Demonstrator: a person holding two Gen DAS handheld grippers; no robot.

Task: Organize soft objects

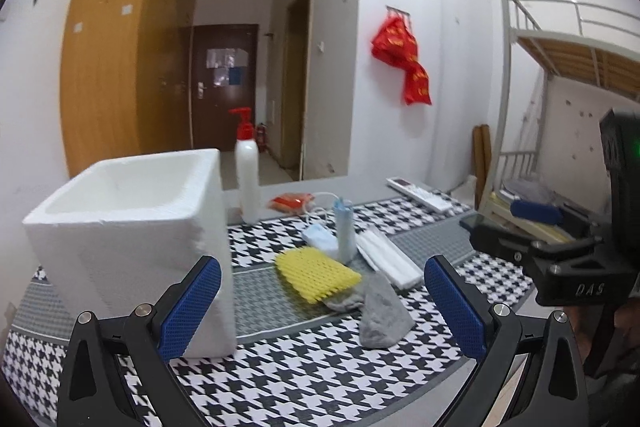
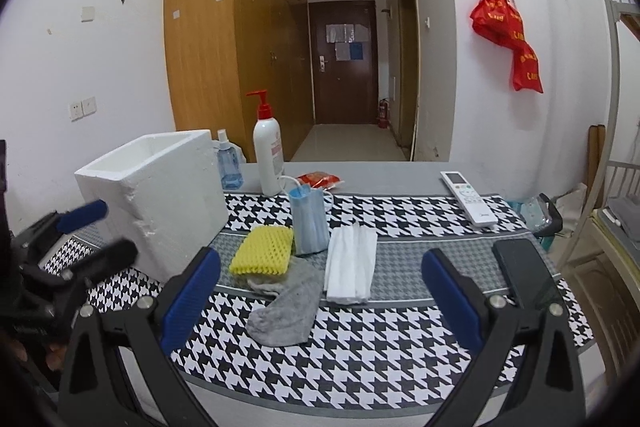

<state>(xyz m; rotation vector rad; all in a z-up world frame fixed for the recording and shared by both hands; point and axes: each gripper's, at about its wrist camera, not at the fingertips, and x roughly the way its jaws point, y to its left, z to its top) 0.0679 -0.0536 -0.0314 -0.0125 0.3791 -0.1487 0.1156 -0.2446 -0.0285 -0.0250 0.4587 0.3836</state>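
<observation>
A grey sock (image 2: pixel 286 309) (image 1: pixel 380 315) lies on the houndstooth cloth, partly under a yellow foam net (image 2: pixel 262 250) (image 1: pixel 316 273). Blue face masks (image 2: pixel 310 223) (image 1: pixel 344 231) and a folded white tissue stack (image 2: pixel 352 265) (image 1: pixel 390 259) lie beside them. An empty white foam box (image 2: pixel 160 199) (image 1: pixel 132 235) stands at the left. My right gripper (image 2: pixel 322 307) is open and empty, just short of the sock. My left gripper (image 1: pixel 322 307) is open and empty, its left finger beside the box; it shows in the right wrist view (image 2: pixel 94 231).
A white pump bottle (image 2: pixel 268 155), a blue spray bottle (image 2: pixel 228 165), a red packet (image 2: pixel 320 180) and a white cable stand behind. A remote (image 2: pixel 470 197) and a dark phone (image 2: pixel 524 273) lie at the right. A bunk bed (image 1: pixel 560 67) stands beyond the table's right edge.
</observation>
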